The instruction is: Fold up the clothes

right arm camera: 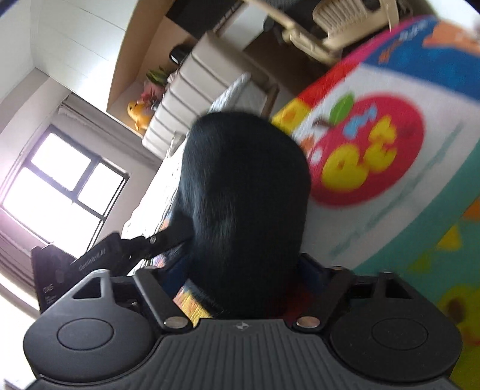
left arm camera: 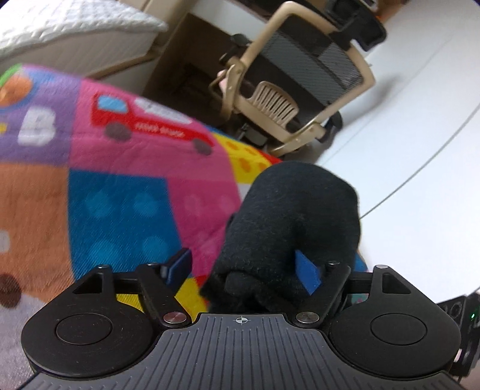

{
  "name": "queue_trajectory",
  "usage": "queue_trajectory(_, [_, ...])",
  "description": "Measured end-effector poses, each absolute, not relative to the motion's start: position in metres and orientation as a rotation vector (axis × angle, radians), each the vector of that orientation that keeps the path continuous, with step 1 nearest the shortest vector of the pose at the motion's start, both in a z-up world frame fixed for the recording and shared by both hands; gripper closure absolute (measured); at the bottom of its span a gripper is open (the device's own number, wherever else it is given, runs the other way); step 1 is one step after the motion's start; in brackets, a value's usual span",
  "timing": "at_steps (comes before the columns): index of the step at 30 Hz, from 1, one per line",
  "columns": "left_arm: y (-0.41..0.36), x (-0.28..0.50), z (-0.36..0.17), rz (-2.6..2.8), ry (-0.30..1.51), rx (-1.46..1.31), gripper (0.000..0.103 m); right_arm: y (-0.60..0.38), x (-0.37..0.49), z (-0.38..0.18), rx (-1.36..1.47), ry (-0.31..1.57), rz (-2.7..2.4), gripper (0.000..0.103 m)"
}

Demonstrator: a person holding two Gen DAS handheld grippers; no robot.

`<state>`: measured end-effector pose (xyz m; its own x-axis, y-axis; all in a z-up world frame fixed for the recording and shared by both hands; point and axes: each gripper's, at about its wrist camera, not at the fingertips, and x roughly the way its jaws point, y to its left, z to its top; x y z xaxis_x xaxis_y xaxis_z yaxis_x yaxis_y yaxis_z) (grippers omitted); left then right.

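A black fleece garment [left arm camera: 294,216] is bunched up over a colourful play mat [left arm camera: 120,195]. In the left wrist view my left gripper [left arm camera: 243,269] stands open. The cloth lies against its right blue pad [left arm camera: 307,274], while the left pad [left arm camera: 180,265] is clear of it. In the right wrist view the same black garment [right arm camera: 243,192] rises as a thick roll and fills the whole gap of my right gripper [right arm camera: 243,270], which is shut on it. Its blue pads are mostly hidden by the cloth. The left gripper's body [right arm camera: 99,261] shows at the left there, one finger touching the cloth.
A beige mesh office chair [left arm camera: 300,78] stands beyond the mat on a pale floor [left arm camera: 420,150]. A white quilted bed [left arm camera: 60,27] is at the upper left. The right wrist view shows a window [right arm camera: 60,180], a cream padded headboard [right arm camera: 192,90] and the mat's apple print [right arm camera: 369,156].
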<state>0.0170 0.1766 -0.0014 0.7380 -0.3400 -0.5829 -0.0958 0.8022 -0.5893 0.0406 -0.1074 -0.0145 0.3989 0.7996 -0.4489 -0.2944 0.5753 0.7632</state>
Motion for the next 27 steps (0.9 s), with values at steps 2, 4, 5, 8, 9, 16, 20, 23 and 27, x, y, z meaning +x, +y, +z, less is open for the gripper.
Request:
queue_trajectory(2, [0.182, 0.017, -0.008, -0.154, 0.756, -0.696, 0.022, -0.112, 0.041, -0.012, 0.669, 0.906, 0.764, 0.061])
queue_trajectory(4, [0.18, 0.017, -0.012, -0.174, 0.767, -0.741, 0.022, -0.124, 0.043, -0.006, 0.684, 0.891, 0.757, 0.068])
queue_trajectory(5, [0.178, 0.017, -0.013, -0.183, 0.771, -0.754, 0.022, -0.132, 0.042, -0.001, 0.677, 0.875, 0.741, 0.07])
queue_trajectory(8, [0.154, 0.024, -0.014, -0.232, 0.787, -0.742, 0.022, -0.157, 0.042, 0.011, 0.658, 0.826, 0.685, 0.07])
queue_trajectory(9, [0.145, 0.027, -0.015, -0.254, 0.791, -0.734, 0.022, -0.168, 0.042, 0.015, 0.654, 0.811, 0.661, 0.07])
queue_trajectory(16, [0.111, 0.035, -0.024, -0.335, 0.796, -0.725, 0.02, -0.199, 0.033, 0.044, 0.475, 0.678, 0.511, 0.067])
queue_trajectory(20, [0.121, 0.022, -0.03, -0.353, 0.774, -0.742, 0.021, -0.166, 0.032, 0.071, 0.238, 0.559, 0.515, 0.067])
queue_trajectory(23, [0.123, 0.018, -0.032, -0.364, 0.76, -0.745, 0.022, -0.121, 0.039, 0.076, 0.148, 0.529, 0.597, 0.067])
queue_trajectory(27, [0.125, 0.015, -0.033, -0.363, 0.731, -0.732, 0.024, -0.074, 0.068, 0.05, 0.063, 0.599, 0.619, 0.061])
